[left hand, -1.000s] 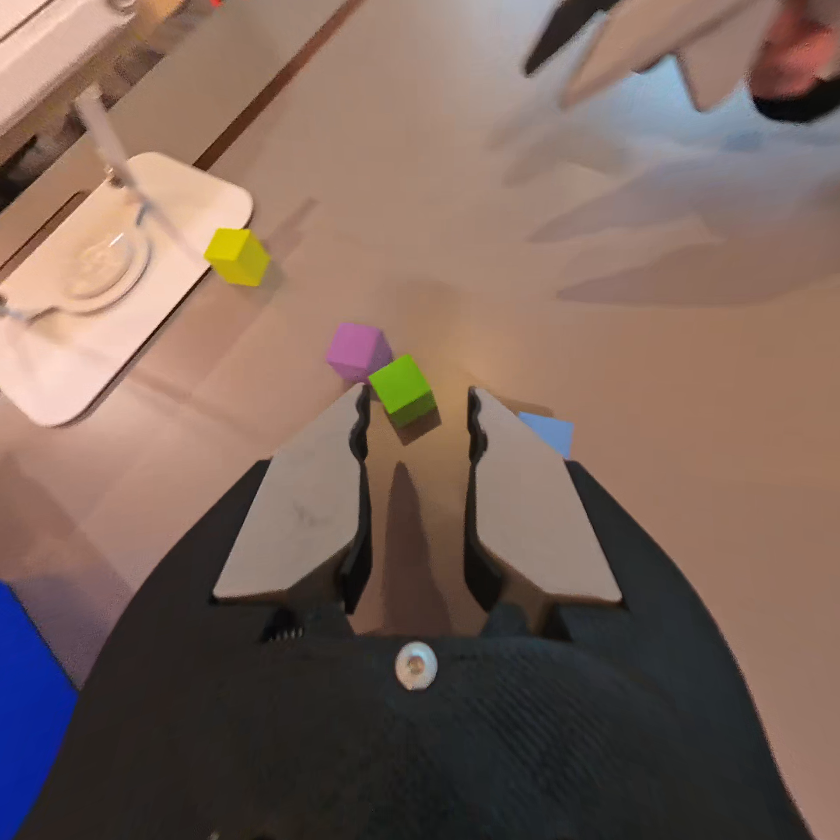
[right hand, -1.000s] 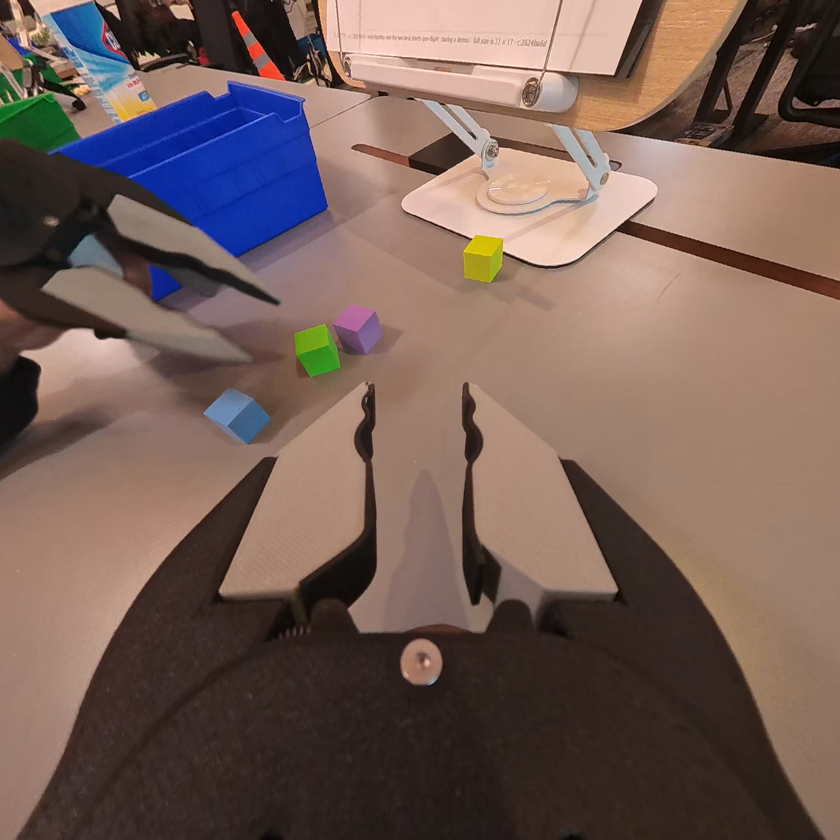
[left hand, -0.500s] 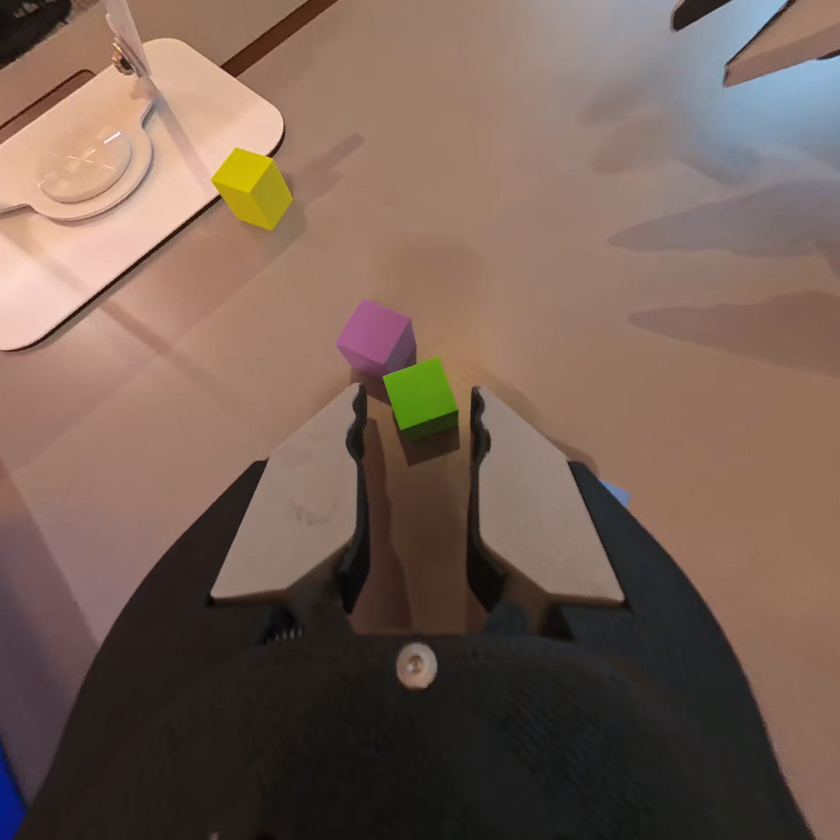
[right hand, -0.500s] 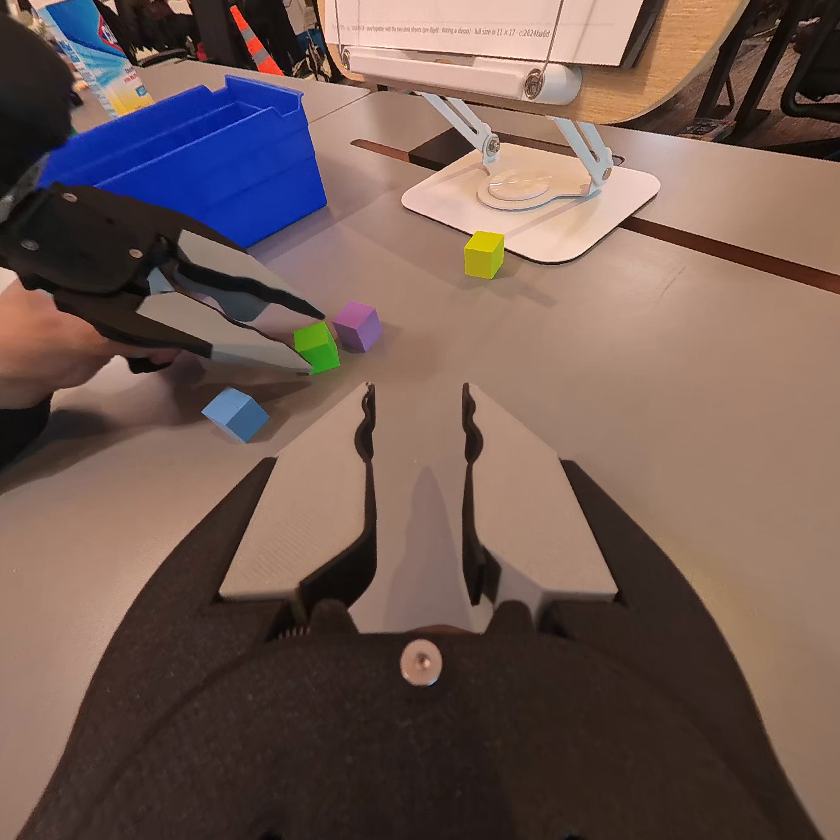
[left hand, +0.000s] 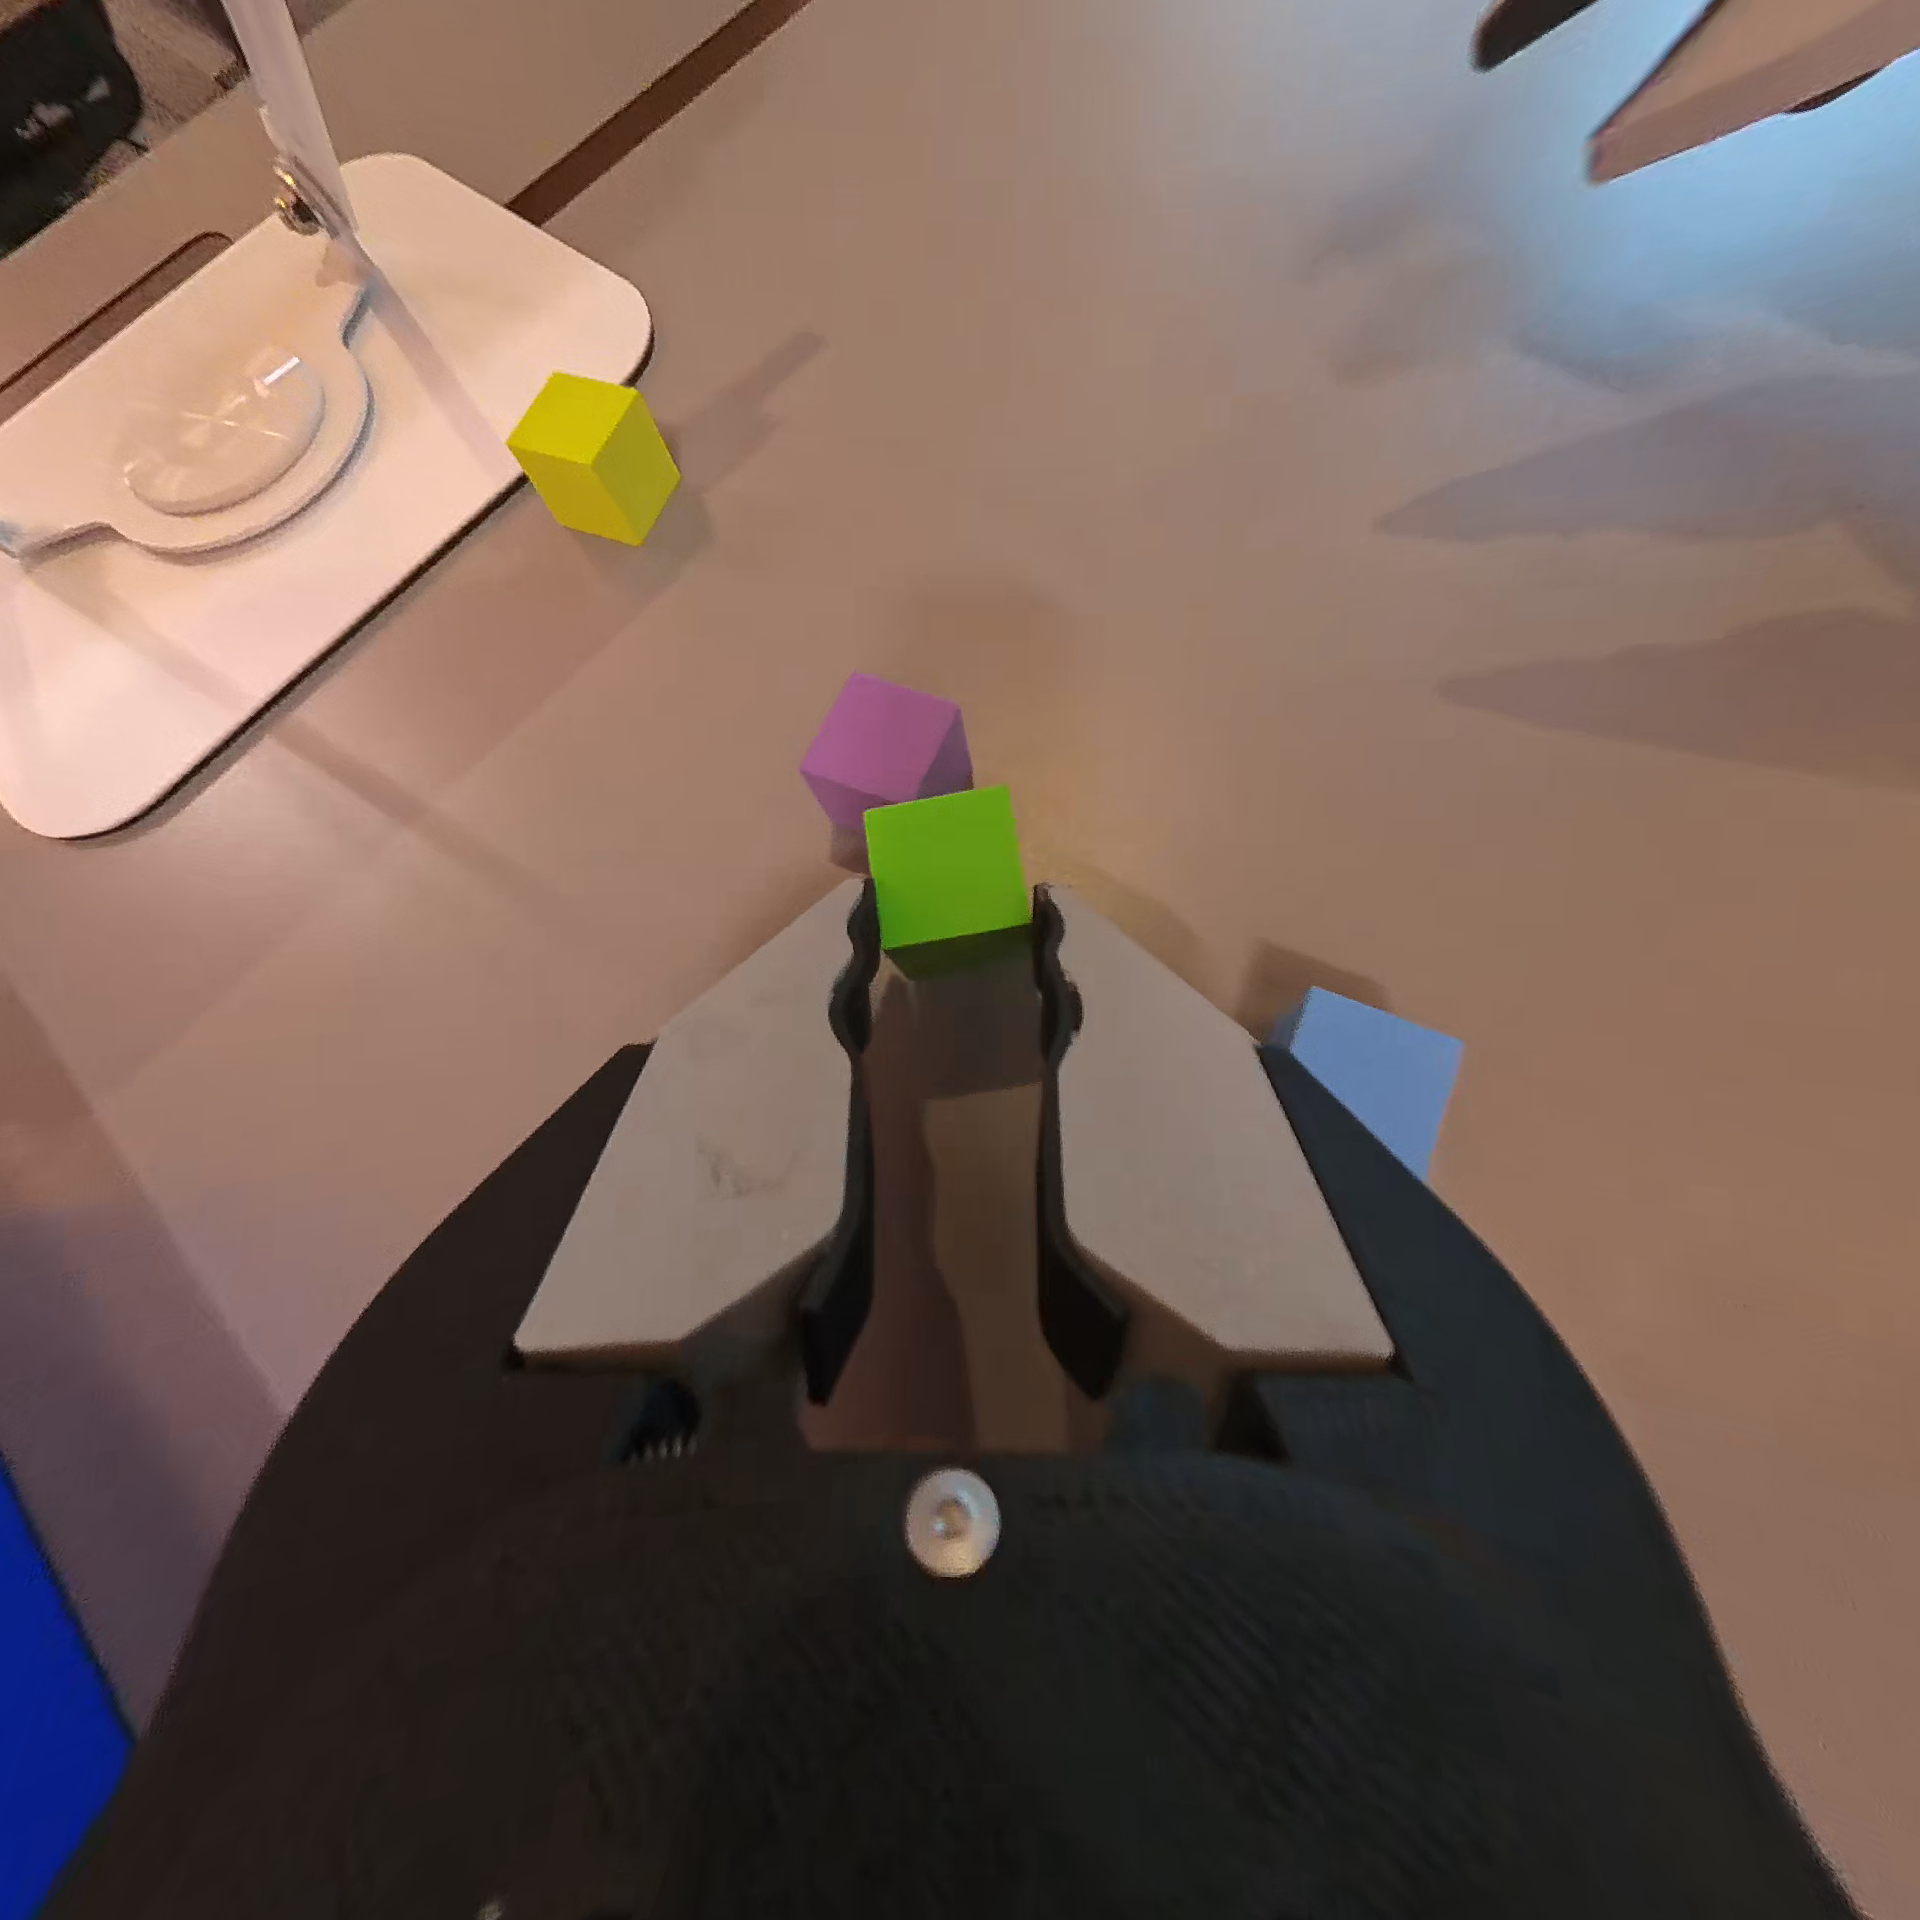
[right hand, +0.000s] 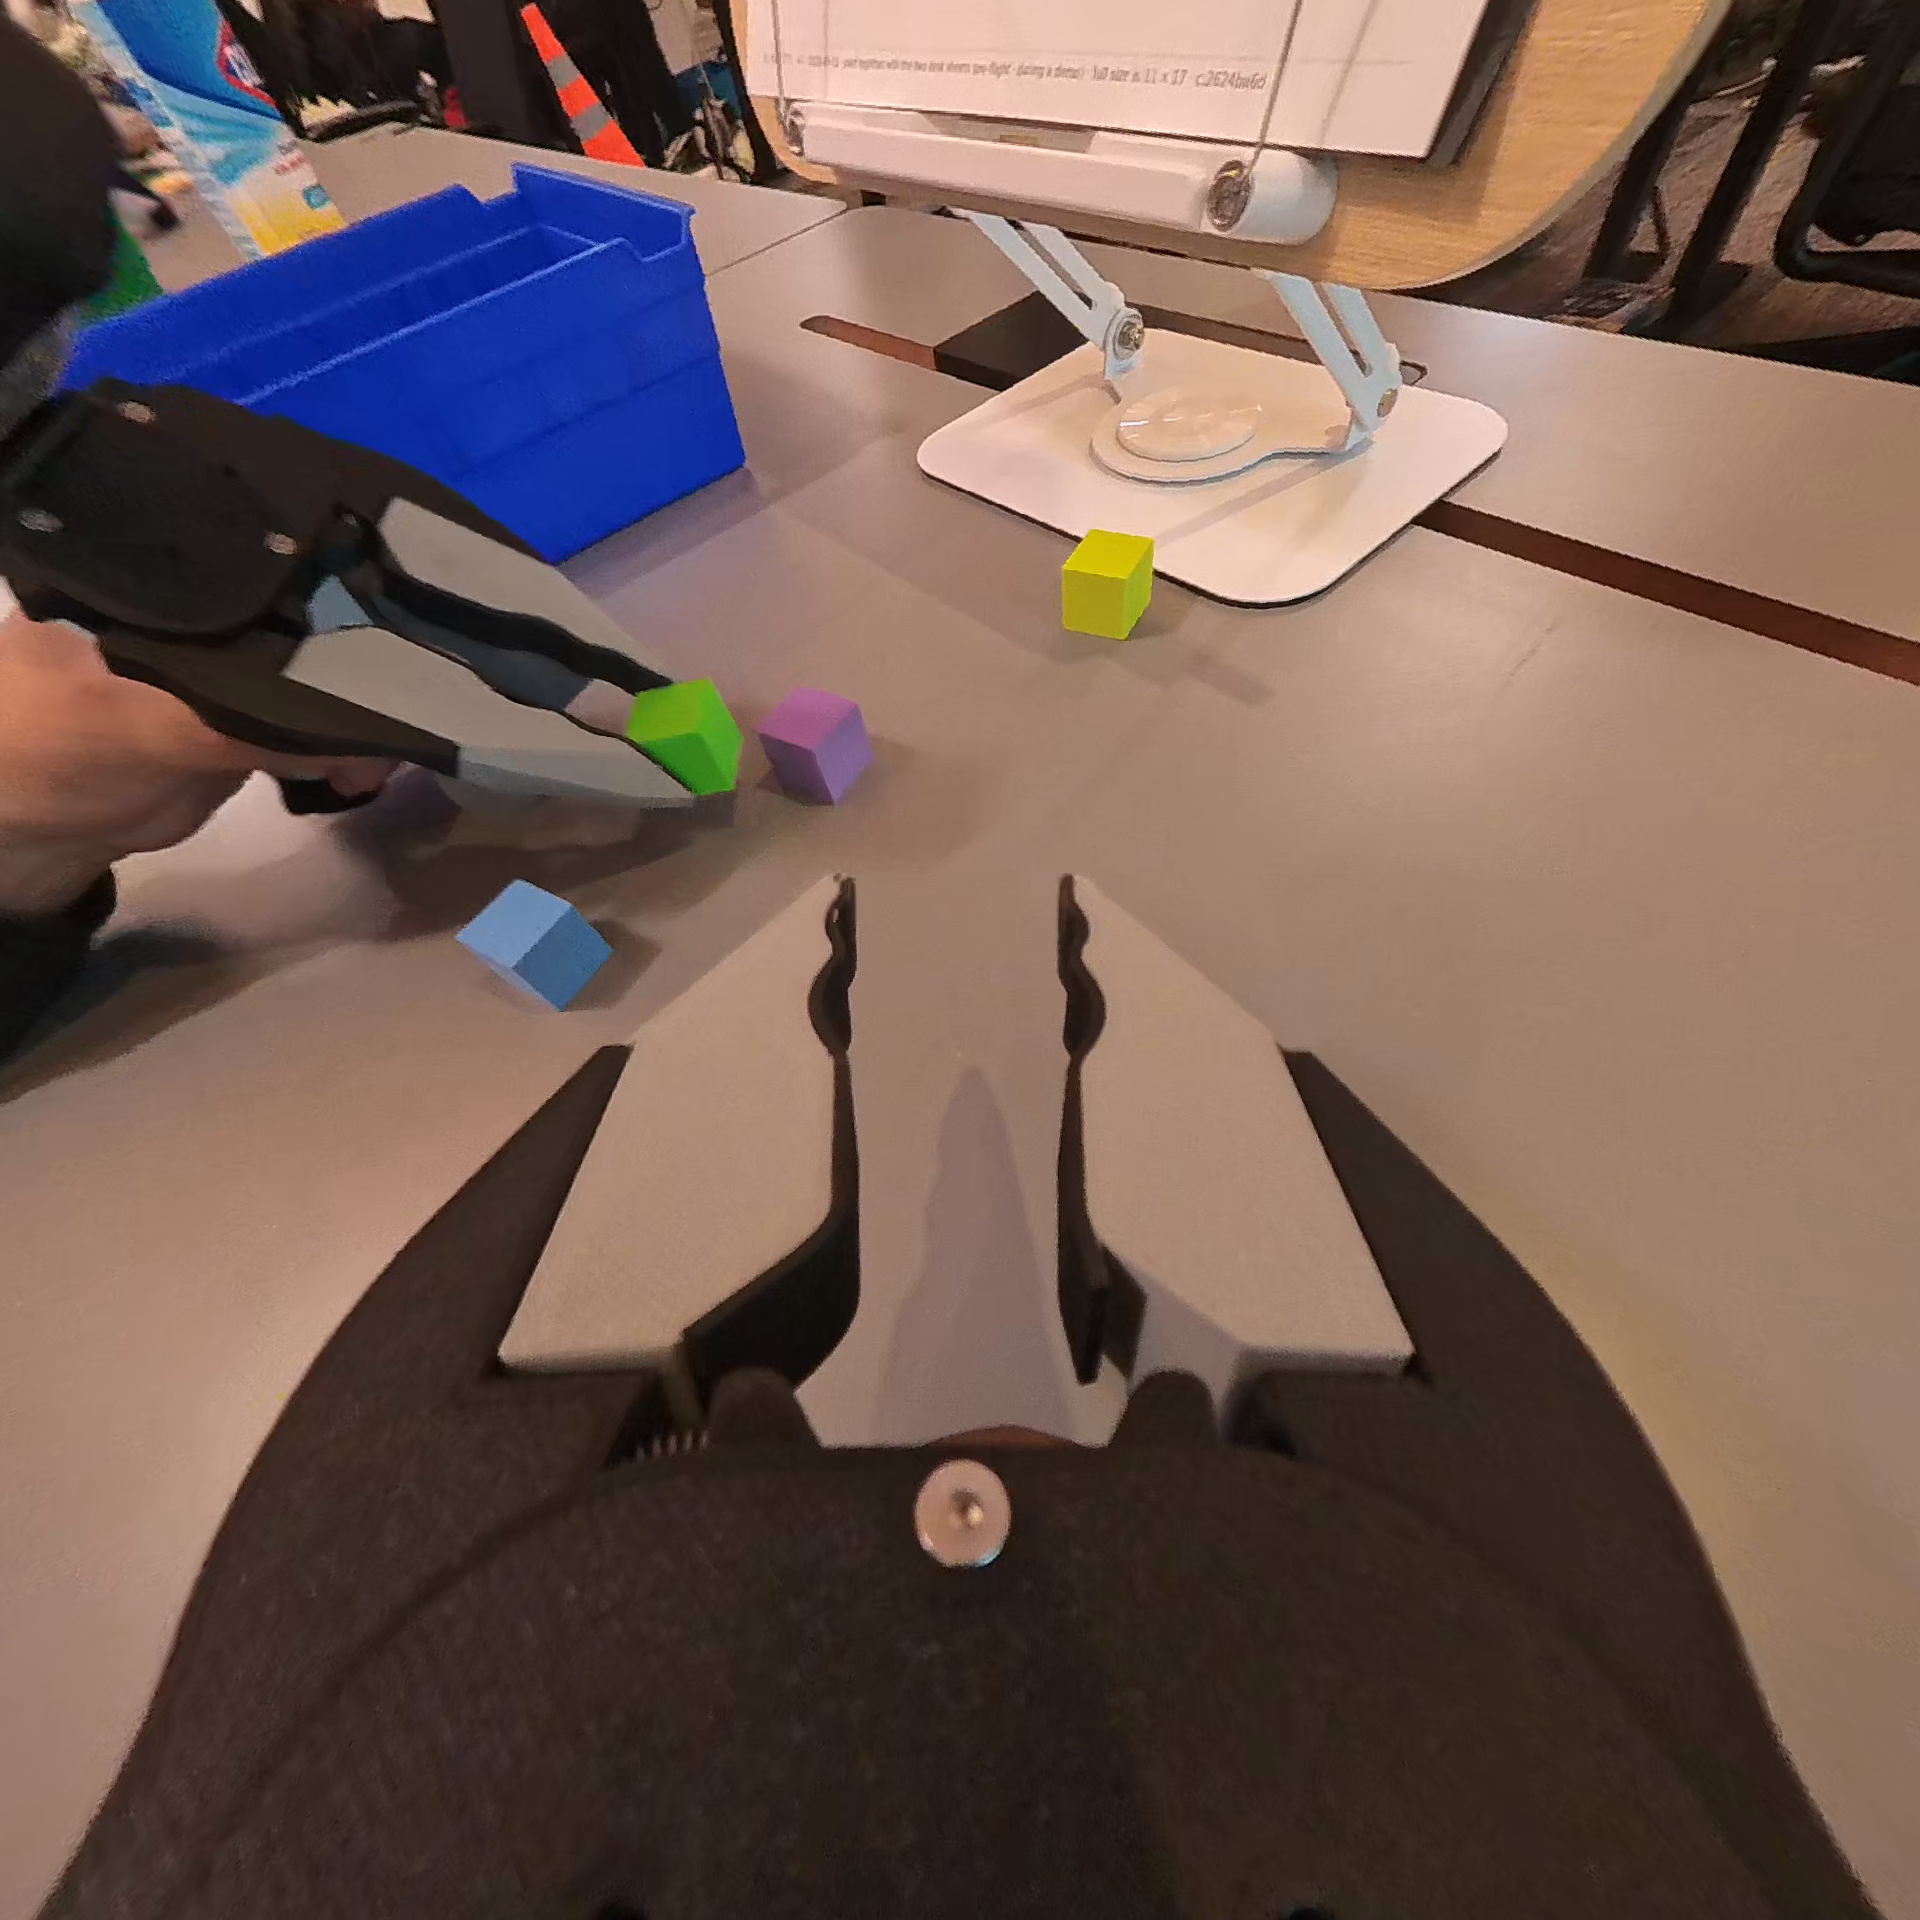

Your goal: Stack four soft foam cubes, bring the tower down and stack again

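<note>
Grey tabletop (right hand: 1351, 935) fills both views, with a dark strip running across its far side and office clutter blurred beyond. On it stand a blue bin (right hand: 499, 374) at the far left and the white base of a tablet stand (right hand: 1226, 468) farther right. Four foam cubes lie scattered, none stacked. The left gripper (left hand: 951, 914), held low over the table in a person's hand (right hand: 94, 769), has its two fingertips pressed against opposite sides of the green cube (left hand: 945, 868), narrowed to the cube's width. The purple cube (left hand: 883, 743) sits just beyond the green one, very close, on the table. The light blue cube (left hand: 1366, 1075) lies beside the left gripper's right finger, nearer the camera. The yellow cube (right hand: 1107, 582) rests at the front edge of the white stand base, well apart from the others. The right gripper (right hand: 951, 904) hovers above bare table with its jaws parted and nothing between them.
</note>
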`<state>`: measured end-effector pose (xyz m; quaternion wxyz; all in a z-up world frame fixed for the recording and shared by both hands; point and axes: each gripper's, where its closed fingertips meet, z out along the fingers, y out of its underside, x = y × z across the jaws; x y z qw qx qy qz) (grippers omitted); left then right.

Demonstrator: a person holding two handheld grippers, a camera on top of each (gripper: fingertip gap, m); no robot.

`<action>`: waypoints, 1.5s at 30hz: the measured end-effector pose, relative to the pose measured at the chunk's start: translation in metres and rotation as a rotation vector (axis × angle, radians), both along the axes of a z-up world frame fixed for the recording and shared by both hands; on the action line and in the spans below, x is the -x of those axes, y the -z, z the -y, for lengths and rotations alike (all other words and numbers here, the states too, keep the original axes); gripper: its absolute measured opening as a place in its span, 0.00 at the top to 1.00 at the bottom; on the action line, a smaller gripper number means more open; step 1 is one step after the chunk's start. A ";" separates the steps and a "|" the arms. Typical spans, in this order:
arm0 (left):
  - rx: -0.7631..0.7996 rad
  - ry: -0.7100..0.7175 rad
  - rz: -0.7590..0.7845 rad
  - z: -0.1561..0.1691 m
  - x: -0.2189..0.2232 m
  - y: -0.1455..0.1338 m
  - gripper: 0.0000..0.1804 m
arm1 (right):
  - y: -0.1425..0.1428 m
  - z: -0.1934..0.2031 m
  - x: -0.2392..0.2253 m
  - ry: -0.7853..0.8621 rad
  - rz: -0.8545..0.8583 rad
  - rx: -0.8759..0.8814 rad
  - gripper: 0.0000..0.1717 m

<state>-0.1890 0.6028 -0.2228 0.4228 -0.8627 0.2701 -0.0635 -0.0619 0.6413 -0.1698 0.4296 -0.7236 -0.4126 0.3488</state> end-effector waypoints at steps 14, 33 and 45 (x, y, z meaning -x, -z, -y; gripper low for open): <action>0.001 0.229 0.017 0.036 -0.029 -0.027 0.85 | 0.008 -0.060 -0.046 0.452 0.152 -0.164 0.66; 0.151 0.358 -0.005 0.070 -0.045 -0.015 0.85 | 0.015 -0.049 -0.032 0.350 0.133 -0.107 0.66; 0.164 0.350 -0.047 0.069 -0.041 -0.009 0.85 | 0.014 -0.047 -0.031 0.342 0.125 -0.106 0.65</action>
